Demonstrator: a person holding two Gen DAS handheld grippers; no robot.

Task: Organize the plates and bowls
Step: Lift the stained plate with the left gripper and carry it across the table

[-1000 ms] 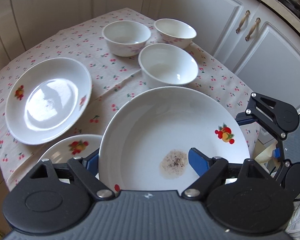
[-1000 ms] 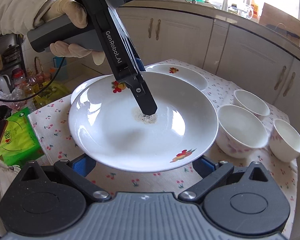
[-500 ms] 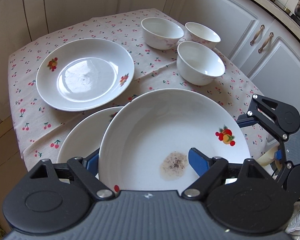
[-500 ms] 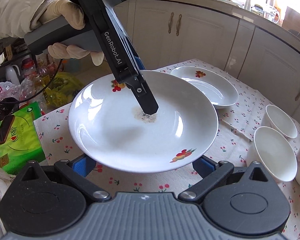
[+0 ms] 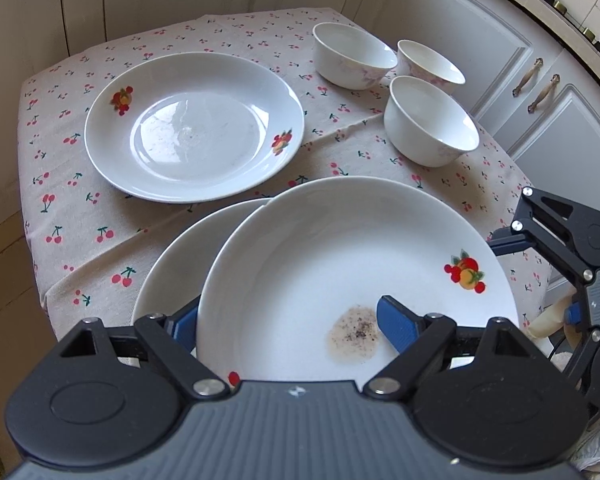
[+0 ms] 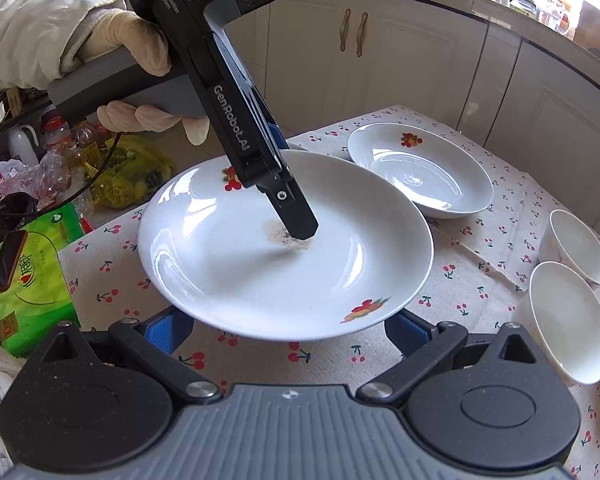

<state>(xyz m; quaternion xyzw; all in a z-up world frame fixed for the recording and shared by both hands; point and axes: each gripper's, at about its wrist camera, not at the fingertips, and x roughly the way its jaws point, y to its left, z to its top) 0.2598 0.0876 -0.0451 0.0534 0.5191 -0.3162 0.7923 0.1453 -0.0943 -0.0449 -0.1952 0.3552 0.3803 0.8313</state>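
L tongs [image 5: 288,322] are pinching a round, shiny white plate [image 5: 340,264] w/ a speckly stain; R tongs [image 6: 288,326] are sitting spread under it.

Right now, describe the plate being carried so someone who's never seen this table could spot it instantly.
Find the cherry-print tablecloth with three white bowls at its far right. The held plate hangs over the near edge, clamped by the left gripper. Unlike the other plates, it has a brown, peppery stain near its middle.
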